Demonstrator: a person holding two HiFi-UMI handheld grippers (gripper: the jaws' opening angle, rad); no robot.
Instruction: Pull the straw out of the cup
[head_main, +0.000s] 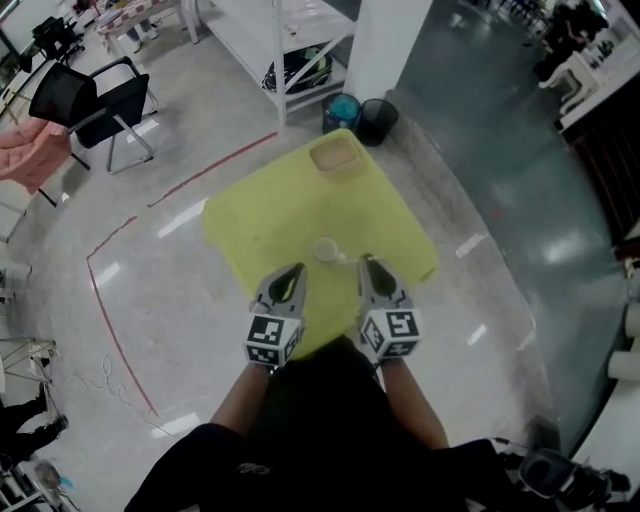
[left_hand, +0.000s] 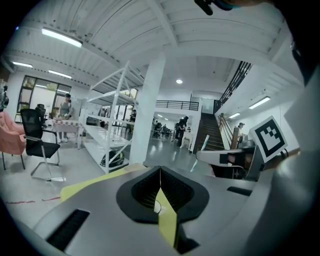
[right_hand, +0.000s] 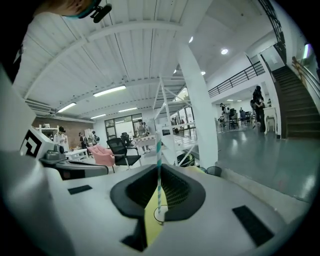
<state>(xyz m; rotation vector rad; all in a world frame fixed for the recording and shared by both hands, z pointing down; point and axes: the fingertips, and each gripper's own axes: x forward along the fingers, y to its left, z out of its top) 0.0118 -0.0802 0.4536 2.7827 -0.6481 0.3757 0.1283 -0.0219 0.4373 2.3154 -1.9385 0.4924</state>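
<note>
The straw (right_hand: 159, 150), clamped in the jaws of the right gripper (right_hand: 159, 172) (left gripper (left_hand: 160, 172) shut, empty), is best drawn straight up, clear of the cup (head_main: 325, 249).

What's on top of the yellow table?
A pale round cup and a tan square tray. The left hand-held gripper and right hand-held gripper cover the yellow table's near edge.

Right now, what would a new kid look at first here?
The bright yellow table stands out on the grey floor, with a small white cup in its middle. Near the cup, the right tool pinches a striped straw standing upright, and the left tool beside it is shut with nothing in it.
</note>
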